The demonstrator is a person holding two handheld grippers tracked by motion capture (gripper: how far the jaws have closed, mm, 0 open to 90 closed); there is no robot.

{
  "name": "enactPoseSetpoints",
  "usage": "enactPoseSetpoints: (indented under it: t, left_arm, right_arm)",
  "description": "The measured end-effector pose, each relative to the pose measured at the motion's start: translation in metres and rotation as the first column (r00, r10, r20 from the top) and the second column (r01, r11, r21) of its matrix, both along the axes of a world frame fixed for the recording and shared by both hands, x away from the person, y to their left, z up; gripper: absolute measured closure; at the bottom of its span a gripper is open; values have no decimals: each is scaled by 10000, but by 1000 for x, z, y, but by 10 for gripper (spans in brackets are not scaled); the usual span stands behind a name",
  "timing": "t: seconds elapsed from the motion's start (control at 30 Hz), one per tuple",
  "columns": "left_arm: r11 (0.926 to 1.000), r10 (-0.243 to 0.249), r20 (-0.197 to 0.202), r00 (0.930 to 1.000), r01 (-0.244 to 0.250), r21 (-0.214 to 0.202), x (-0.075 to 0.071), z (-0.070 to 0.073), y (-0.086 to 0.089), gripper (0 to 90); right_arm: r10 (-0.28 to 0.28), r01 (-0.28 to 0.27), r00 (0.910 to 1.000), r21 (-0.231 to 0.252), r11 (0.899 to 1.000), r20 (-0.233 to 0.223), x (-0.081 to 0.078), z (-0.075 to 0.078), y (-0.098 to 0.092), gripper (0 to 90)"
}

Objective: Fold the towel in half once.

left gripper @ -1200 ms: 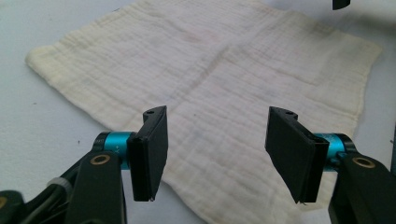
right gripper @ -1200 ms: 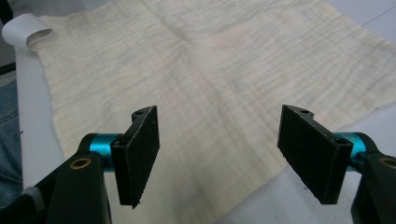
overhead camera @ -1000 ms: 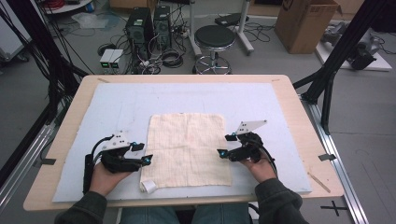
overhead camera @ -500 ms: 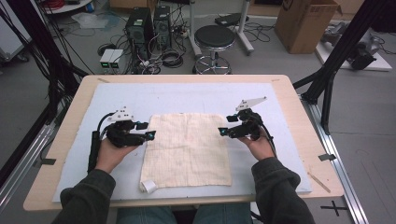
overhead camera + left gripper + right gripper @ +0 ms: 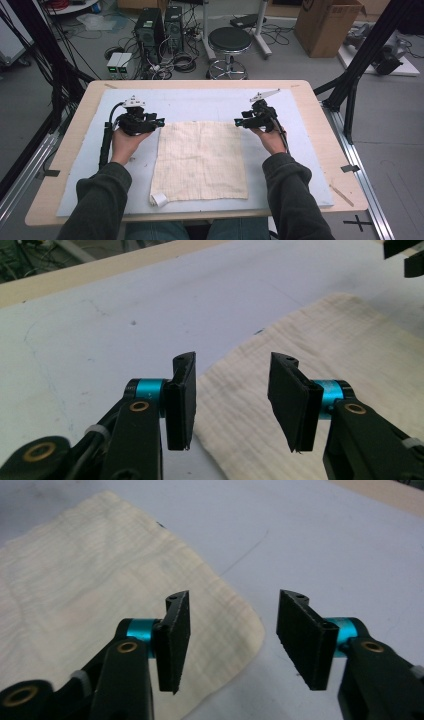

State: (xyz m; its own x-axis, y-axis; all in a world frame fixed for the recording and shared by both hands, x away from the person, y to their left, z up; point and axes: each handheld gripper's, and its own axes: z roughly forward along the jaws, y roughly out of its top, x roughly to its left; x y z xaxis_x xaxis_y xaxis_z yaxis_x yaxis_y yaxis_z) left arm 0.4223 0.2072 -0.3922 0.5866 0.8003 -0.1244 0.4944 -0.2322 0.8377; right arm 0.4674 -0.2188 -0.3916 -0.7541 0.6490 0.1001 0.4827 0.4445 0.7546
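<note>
On the bench [image 5: 310, 100], in the high view, a cream cloth [image 5: 200, 160] lies flat on a pale blue mat [image 5: 200, 102], with a small rolled tag at its near left corner. Compared with 1 second ago, both hands have travelled from the cloth's near side up to its 2 far corners: the left hand-held gripper [image 5: 159, 121] now sits just beside the far left corner, the right hand-held gripper [image 5: 239, 121] just beside the far right one. The cloth itself has not shifted.

In the left gripper view, the left hand-held gripper [image 5: 232, 400] stands about half open, its jaws having just been closing; the cloth's [image 5: 310, 370] edge lies below and between them, but the pads do not press on it.

In the right gripper view, the right hand-held gripper [image 5: 240, 640] is likewise half open after closing inward, and the rounded far corner of the cloth [image 5: 100, 580] lies under its left pad, untouched and flat.

My reading: both grippers are lining up to pinch the far corners, likely to fold the cloth toward the person. Neither has hold of anything yet.
</note>
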Motion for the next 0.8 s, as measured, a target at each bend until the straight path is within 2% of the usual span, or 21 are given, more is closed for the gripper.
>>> enactPoseSetpoints:
  t: [0.13,0.33,0.43,0.5,0.63,0.7,0.8]
  left_arm:
    - [9993,322,-501,9982,-312,217,11,-15,-3,556]
    - [9959,765,-787,9940,-724,541,21,-32,-11,607]
    - [9907,1217,-944,9881,-1150,726,24,-39,-13,593]
    - [9899,1347,-985,9860,-1296,571,25,-42,-14,569]
    - [9891,1303,-1256,9835,-1201,851,28,-48,-18,595]
    - [9880,1334,-1196,9838,-1225,943,28,-49,-19,608]
    - [9925,1021,-1231,9871,-927,799,28,-49,-20,640]
  right_arm:
    - [-408,405,9983,-77,9991,-423,10,-14,1,535]
    - [-735,693,9914,-421,9967,-1081,20,-30,0,592]
    - [-887,861,9880,-253,9960,-1268,22,-35,-1,603]
    - [-947,910,9861,-332,9953,-1362,23,-38,0,606]
    - [-984,921,9831,-470,9946,-1546,25,-42,1,620]
    - [-1013,956,9840,-456,9944,-1463,25,-43,1,639]
    - [-949,884,9857,-524,9947,-1389,25,-43,4,698]
